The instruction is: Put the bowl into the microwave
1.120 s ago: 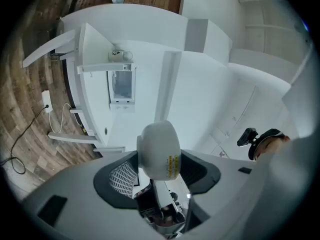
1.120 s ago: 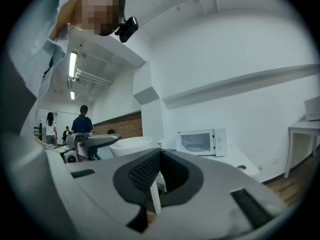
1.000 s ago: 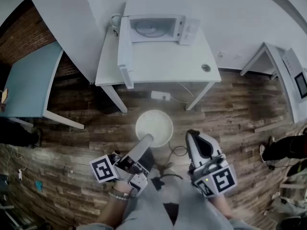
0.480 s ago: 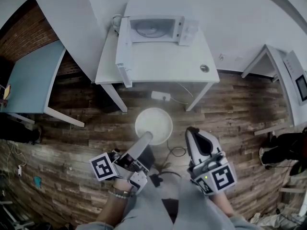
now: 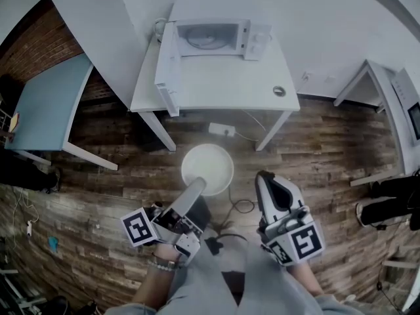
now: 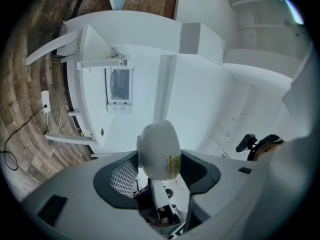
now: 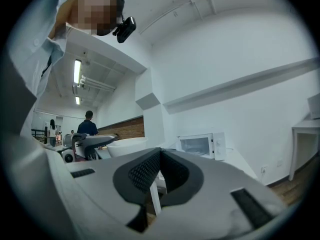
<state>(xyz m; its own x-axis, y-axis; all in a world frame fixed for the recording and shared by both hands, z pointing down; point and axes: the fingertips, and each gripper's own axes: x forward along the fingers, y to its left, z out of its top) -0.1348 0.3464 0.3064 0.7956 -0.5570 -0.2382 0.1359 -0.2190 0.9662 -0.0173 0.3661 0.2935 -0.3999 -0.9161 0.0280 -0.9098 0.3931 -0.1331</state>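
Observation:
In the head view, a white bowl (image 5: 207, 169) hangs above the wooden floor, and my left gripper (image 5: 197, 189) is shut on its near rim. The left gripper view shows that rim edge-on (image 6: 159, 149), pinched between the dark pads. The white microwave (image 5: 209, 38) stands at the back of a white table (image 5: 216, 84) with its door (image 5: 165, 67) swung open to the left. It also shows as the microwave (image 6: 120, 86) and the microwave (image 7: 200, 145). My right gripper (image 5: 264, 179) is beside the bowl, shut and empty, its pads (image 7: 150, 171) together.
A small round object (image 5: 279, 91) lies near the table's right front corner. A power strip (image 5: 221, 129) and a cable (image 5: 243, 207) lie on the floor under and before the table. A blue table (image 5: 46, 110) stands left, another white table (image 5: 387, 104) right. A person (image 7: 89, 124) stands far off.
The bowl and my left gripper have drifted slightly toward the table. The right gripper has stayed shut and in the same place.

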